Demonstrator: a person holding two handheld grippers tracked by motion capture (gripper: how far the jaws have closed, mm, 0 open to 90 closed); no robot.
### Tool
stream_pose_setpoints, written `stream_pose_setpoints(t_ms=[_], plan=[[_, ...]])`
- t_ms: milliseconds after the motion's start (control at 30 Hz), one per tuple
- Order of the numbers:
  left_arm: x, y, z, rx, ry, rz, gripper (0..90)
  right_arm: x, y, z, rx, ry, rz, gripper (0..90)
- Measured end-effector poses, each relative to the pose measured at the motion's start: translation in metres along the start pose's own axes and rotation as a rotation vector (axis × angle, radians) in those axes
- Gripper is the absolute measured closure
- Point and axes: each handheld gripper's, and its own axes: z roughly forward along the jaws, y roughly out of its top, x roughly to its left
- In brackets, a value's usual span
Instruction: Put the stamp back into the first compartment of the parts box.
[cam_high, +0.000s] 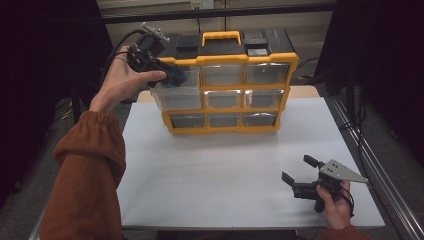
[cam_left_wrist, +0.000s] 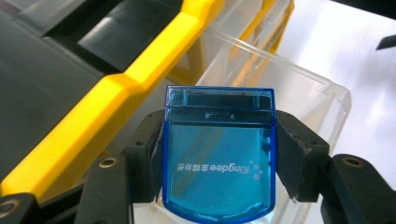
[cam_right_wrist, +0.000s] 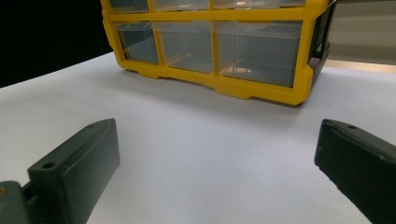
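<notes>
Where the white bench (cam_high: 225, 170) ends, the room falls dark on both sides, with pale wall panels behind and a metal rail along the right edge. At the far middle of the bench stands a yellow organiser (cam_high: 227, 92) with a black top, a yellow carry handle and three rows of clear drawers. Its top-left drawer (cam_high: 172, 95) is pulled out toward the person; the others sit flush.

Raised in the person's left hand (cam_high: 120, 82), the left gripper (cam_high: 175, 75) hangs over that open drawer, and its jaws are closed on a small blue translucent case (cam_left_wrist: 218, 149), one pad pressing each long side. In the left gripper view the case's long axis runs straight out along the jaws, its capped end pointing away from the gripper toward the drawer's far wall (cam_left_wrist: 299, 74), its rounded end nearest the camera. White "Kingdee" lettering on its face reads upside down from there. The case is held above the drawer's open cavity; whether it touches the drawer I cannot tell.

Near the bench's front right corner, the right gripper (cam_high: 300, 172) rests low in the right hand (cam_high: 335, 205), its jaws spread wide and holding nothing
</notes>
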Motion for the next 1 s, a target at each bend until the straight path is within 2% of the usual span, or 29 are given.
stream_pose_setpoints(t_ms=[133, 167, 200, 333, 400, 433, 467, 533, 567, 600, 633, 733, 767, 833, 900, 1000], plan=[[0.0012, 0.0010, 0.0007, 0.007, -0.008, 0.007, 41.0, 0.0003, -0.0001, 0.0001, 0.000, 0.001, -0.001, 0.0], [0.0011, 0.0012, 0.0008, 0.001, -0.002, 0.003, 41.0, 0.0002, -0.0001, -0.0004, 0.002, 0.003, -0.002, 0.0], [0.0003, 0.0011, 0.0011, -0.010, -0.001, -0.022, 41.0, 0.0002, -0.0001, -0.0004, 0.002, 0.003, -0.002, 0.0], [-0.0017, 0.0012, 0.0012, 0.003, 0.014, -0.009, 40.9, 0.0004, -0.0002, 0.0002, 0.000, 0.002, -0.001, 0.0], [-0.0023, 0.0014, 0.0011, -0.002, 0.013, -0.019, 40.9, 0.0007, -0.0002, 0.0002, 0.001, -0.002, 0.002, 0.0], [-0.0029, 0.0011, 0.0015, -0.021, 0.017, -0.039, 40.9, 0.0004, -0.0002, 0.0002, 0.000, -0.001, 0.000, 0.0], [-0.0003, 0.0010, -0.0002, 0.008, 0.007, -0.002, 40.9, 0.0003, -0.0002, -0.0002, 0.003, 0.002, -0.004, 0.0], [-0.0024, -0.0005, 0.0022, -0.020, 0.009, -0.041, 40.7, 0.0010, -0.0002, -0.0002, 0.001, 0.000, -0.003, 0.0], [-0.0006, -0.0006, 0.0009, 0.007, 0.000, -0.009, 40.4, 0.0011, -0.0001, -0.0002, 0.003, 0.000, -0.002, 0.0], [-0.0001, -0.0005, 0.0005, 0.011, -0.004, -0.003, 40.3, 0.0009, -0.0001, -0.0001, 0.003, 0.000, -0.001, 0.0], [-0.0011, -0.0007, 0.0012, -0.010, -0.001, -0.021, 40.2, 0.0006, -0.0002, 0.0002, 0.001, -0.001, -0.002, 0.0], [-0.0018, -0.0011, 0.0014, -0.018, -0.002, -0.021, 40.0, 0.0004, -0.0002, 0.0001, 0.003, 0.000, -0.003, 0.0], [-0.0026, -0.0017, 0.0022, -0.045, -0.001, -0.048, 38.8, 0.0009, -0.0002, -0.0001, 0.005, 0.000, -0.003, 0.0], [-0.0028, -0.0021, 0.0024, -0.054, 0.007, -0.054, 35.7, 0.0011, -0.0004, 0.0001, 0.004, 0.006, -0.009, 0.0], [-0.0021, -0.0019, 0.0015, -0.042, 0.009, -0.032, 32.4, 0.0012, -0.0003, -0.0002, 0.005, 0.006, -0.011, 0.0], [-0.0037, -0.0017, 0.0017, -0.063, 0.011, -0.045, 26.4, 0.0011, -0.0003, -0.0002, 0.004, 0.004, -0.009, 0.0]])
